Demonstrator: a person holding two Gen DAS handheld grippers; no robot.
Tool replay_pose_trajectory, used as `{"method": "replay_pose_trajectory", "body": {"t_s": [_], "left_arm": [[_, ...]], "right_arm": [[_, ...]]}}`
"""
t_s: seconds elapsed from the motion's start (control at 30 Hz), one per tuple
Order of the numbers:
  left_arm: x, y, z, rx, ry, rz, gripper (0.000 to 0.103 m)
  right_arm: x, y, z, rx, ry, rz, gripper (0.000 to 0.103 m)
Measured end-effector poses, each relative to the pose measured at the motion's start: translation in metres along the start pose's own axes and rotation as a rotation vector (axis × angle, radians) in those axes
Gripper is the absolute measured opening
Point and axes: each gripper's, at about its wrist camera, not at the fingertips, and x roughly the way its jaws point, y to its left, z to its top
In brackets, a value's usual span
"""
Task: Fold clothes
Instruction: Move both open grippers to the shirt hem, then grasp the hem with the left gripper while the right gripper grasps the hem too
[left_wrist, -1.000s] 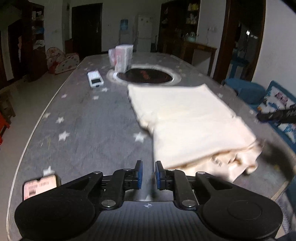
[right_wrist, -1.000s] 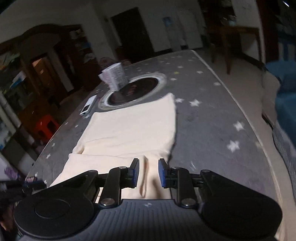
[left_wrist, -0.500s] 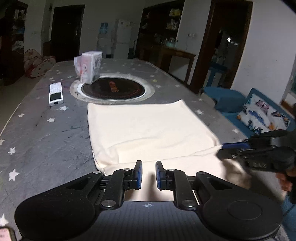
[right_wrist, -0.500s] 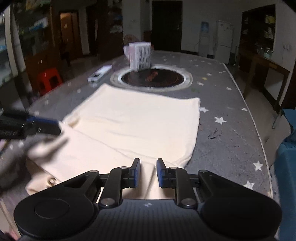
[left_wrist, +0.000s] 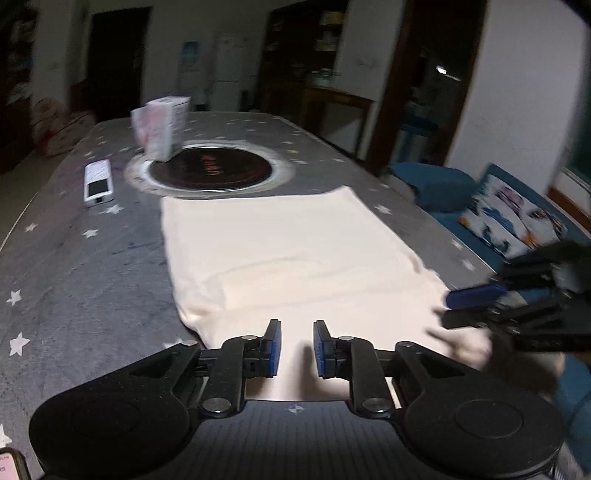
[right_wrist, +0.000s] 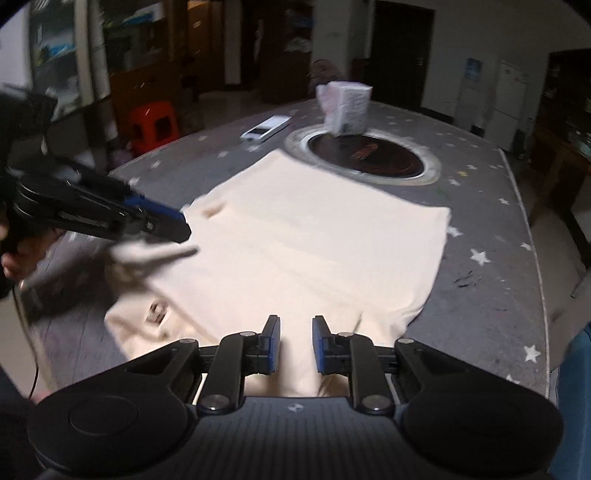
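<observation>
A cream garment (left_wrist: 291, 266) lies folded flat on the grey star-patterned table (left_wrist: 85, 288); it also shows in the right wrist view (right_wrist: 306, 243). My left gripper (left_wrist: 295, 349) is open and empty, hovering over the garment's near edge. My right gripper (right_wrist: 294, 345) is open and empty over the near edge on the other side. Each gripper shows in the other's view: the right one (left_wrist: 476, 306) at the garment's right corner, the left one (right_wrist: 162, 229) at its left corner. Whether either touches the cloth I cannot tell.
A round dark hotplate (left_wrist: 210, 171) is set in the table beyond the garment. A white tissue pack (left_wrist: 160, 127) stands at its rim and a white remote (left_wrist: 98, 181) lies to the left. A phone (left_wrist: 11, 463) lies at the near left. A blue sofa (left_wrist: 498, 214) is on the right.
Both grippers have swung round and closed in on the garment's near corners. The jaws of both stand a little wider apart than before.
</observation>
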Motion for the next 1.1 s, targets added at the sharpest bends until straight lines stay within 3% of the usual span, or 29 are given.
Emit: {"method": "replay_pose_trajectory", "body": {"t_s": [0.1, 0.23, 0.4, 0.5, 0.63, 0.8, 0.87, 1.07, 1.1], "left_arm": [[-0.003, -0.009, -0.01, 0.032, 0.017, -0.035, 0.027], [0.004, -0.013, -0.021, 0.082, 0.046, 0.011, 0.026], [-0.005, -0.009, -0.019, 0.079, 0.043, 0.003, 0.028], [-0.023, -0.016, -0.024, 0.177, 0.023, -0.012, 0.03], [-0.046, -0.029, -0.038, 0.338, -0.004, -0.006, 0.044], [-0.045, -0.054, -0.058, 0.539, -0.024, 0.023, 0.044], [-0.04, -0.062, -0.063, 0.585, -0.037, 0.022, 0.044], [-0.025, -0.081, -0.08, 0.737, -0.06, 0.029, 0.044], [-0.024, -0.083, -0.082, 0.752, -0.064, 0.029, 0.04]], "right_arm": [[0.006, -0.001, -0.007, 0.006, 0.036, 0.005, 0.018], [0.004, -0.004, -0.011, 0.03, 0.032, 0.001, 0.018], [-0.003, -0.002, -0.017, -0.01, 0.043, -0.003, 0.018], [-0.013, 0.004, -0.018, -0.056, 0.037, -0.013, 0.018], [-0.032, 0.01, -0.024, -0.118, 0.041, -0.009, 0.024], [-0.042, 0.025, -0.041, -0.235, 0.063, -0.03, 0.04], [-0.041, 0.033, -0.047, -0.293, 0.066, -0.042, 0.051], [-0.041, 0.049, -0.059, -0.391, 0.029, -0.057, 0.058], [-0.04, 0.051, -0.06, -0.405, 0.028, -0.063, 0.059]]}}
